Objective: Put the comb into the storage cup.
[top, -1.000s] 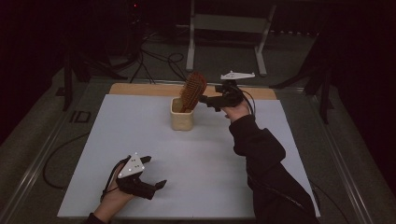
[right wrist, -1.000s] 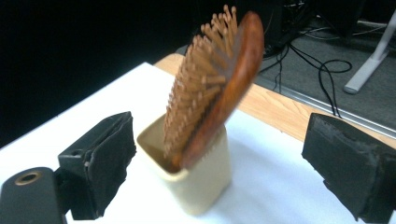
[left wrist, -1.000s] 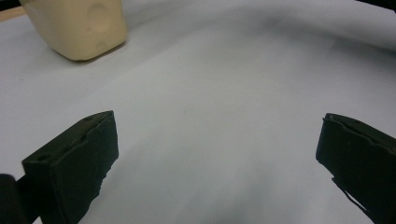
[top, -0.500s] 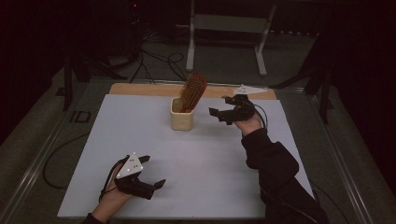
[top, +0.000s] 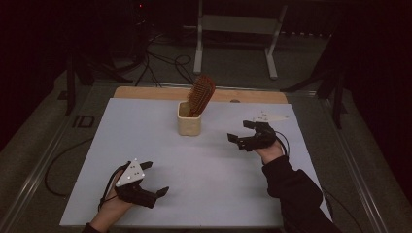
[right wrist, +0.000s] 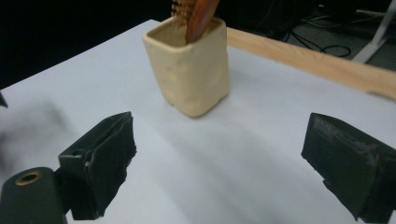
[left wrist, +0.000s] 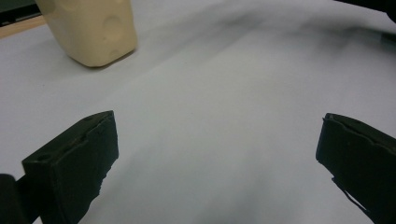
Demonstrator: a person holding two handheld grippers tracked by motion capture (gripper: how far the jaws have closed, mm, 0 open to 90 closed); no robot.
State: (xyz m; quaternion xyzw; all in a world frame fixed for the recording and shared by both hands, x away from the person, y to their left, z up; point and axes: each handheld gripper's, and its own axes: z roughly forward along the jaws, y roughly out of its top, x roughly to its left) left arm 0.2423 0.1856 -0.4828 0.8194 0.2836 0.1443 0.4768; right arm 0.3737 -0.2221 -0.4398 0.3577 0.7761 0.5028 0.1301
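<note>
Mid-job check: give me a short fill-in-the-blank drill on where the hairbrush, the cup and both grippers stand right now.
1. The brown wooden hairbrush stands in the cream square ____.
2. The right gripper has its jaws ____, holding nothing.
3. The left gripper sits near the table's ____ edge.
4. The white table top has a ____ strip at its far edge.

Missing words: cup; open; near; wooden
</note>
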